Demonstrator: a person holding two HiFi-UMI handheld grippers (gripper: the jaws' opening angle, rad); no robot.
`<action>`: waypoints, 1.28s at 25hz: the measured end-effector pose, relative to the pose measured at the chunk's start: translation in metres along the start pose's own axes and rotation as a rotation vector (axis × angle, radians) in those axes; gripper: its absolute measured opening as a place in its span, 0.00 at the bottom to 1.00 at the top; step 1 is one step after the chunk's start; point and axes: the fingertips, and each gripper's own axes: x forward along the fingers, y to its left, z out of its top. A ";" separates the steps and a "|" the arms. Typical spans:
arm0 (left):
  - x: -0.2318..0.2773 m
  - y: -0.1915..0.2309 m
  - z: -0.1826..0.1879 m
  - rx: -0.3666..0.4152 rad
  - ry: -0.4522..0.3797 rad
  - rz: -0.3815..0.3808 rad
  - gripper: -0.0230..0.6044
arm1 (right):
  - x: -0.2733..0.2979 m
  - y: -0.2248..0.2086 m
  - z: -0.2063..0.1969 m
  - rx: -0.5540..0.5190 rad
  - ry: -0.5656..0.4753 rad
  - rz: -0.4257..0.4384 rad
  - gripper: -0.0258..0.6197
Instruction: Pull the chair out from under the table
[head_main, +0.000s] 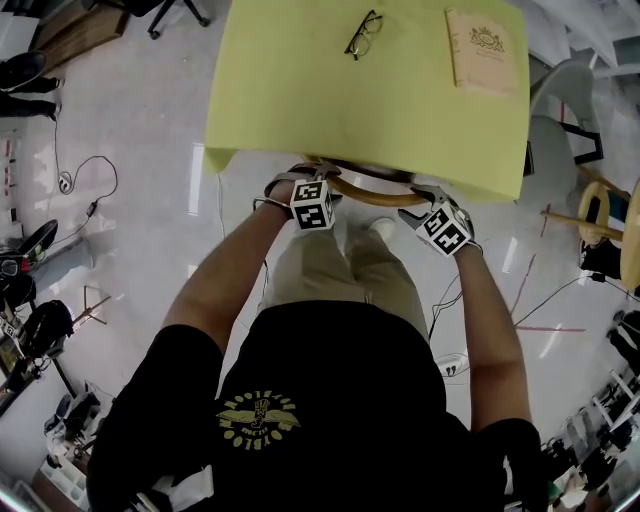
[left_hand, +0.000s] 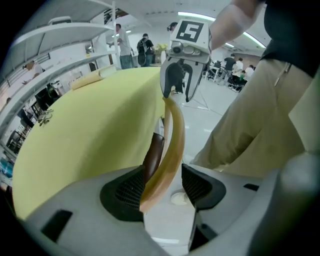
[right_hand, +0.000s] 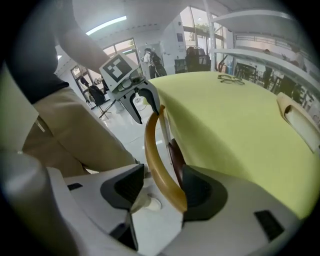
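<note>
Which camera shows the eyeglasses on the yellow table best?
The head view: the eyeglasses lie fully visible from above, frame and both lenses clear. The right gripper view shows them small and distant; the left gripper view gives only a tiny dark shape.

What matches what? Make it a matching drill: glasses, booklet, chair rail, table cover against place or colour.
1 glasses
2 booklet
3 chair rail
4 table cover

A yellow-green
B between the open jaws of left gripper and right gripper
C on the cover, right side
D on the cover, mid-width

Pairs: 1-D, 2-C, 3-B, 4-A
</note>
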 end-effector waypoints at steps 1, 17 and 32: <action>0.003 -0.001 -0.002 -0.003 0.006 -0.009 0.36 | 0.004 -0.002 -0.004 -0.007 0.018 0.005 0.37; 0.031 0.000 -0.016 0.062 0.061 -0.111 0.36 | 0.055 -0.003 -0.034 -0.118 0.233 0.077 0.41; 0.037 0.005 -0.023 0.228 0.114 -0.133 0.38 | 0.062 -0.010 -0.038 -0.230 0.283 0.002 0.41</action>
